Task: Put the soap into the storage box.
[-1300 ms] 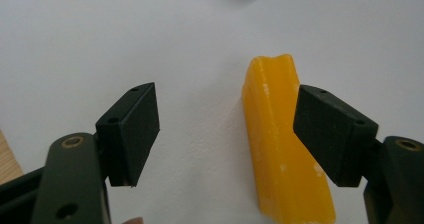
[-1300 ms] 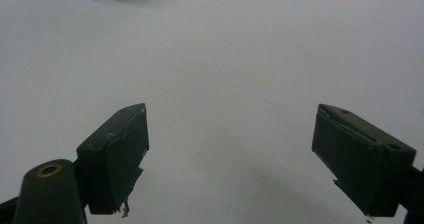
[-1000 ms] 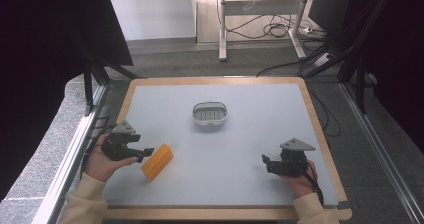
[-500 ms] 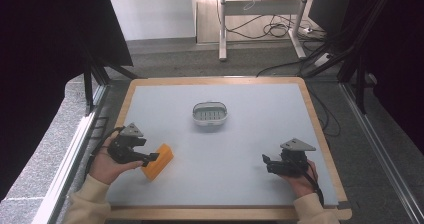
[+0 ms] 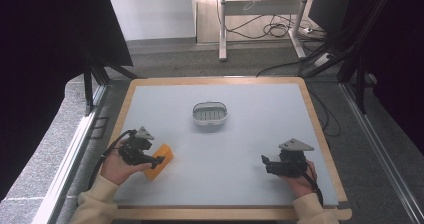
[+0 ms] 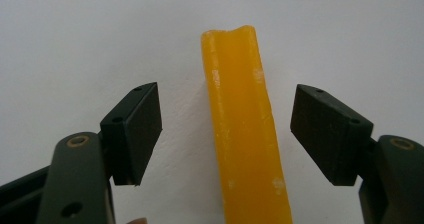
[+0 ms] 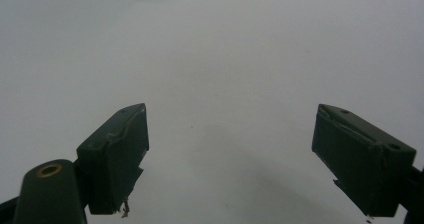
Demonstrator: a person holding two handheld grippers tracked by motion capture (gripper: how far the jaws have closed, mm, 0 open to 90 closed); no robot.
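Straddling now: the left gripper (image 6: 227,134) has its jaws on either side of the yellow block (image 6: 245,134), a clear gap showing on each side in the left gripper view; the pads (image 6: 135,129) do not press on it, and the jaws have just been closing a little around it.
Block's place: the yellow block (image 5: 159,160) lies flat on the pale table (image 5: 240,134) near its front left corner, well apart from the small white basket (image 5: 210,113) that stands near the middle.
Risk, off-centre grip: the block sits slightly nearer the right-hand pad than the left-hand one in the left gripper view, so one pad would likely meet it first and push it sideways or twist it before the other arrives.
Risk, shallow bite: the pads stand around the middle of the block's length, and it runs on beyond them; if the grip lands unevenly, the far end could sag or swing on lifting.
Risk, surface: the block looks smooth and a little waxy, though the view is too soft to be sure; a light squeeze might let it slip.
Left claw: spread wide, empty, block between the jaws but untouched.
Right claw: the right gripper (image 7: 230,159) is spread wide over bare table, holding and touching nothing; in the high view it (image 5: 265,162) rests near the front right, far from the block.
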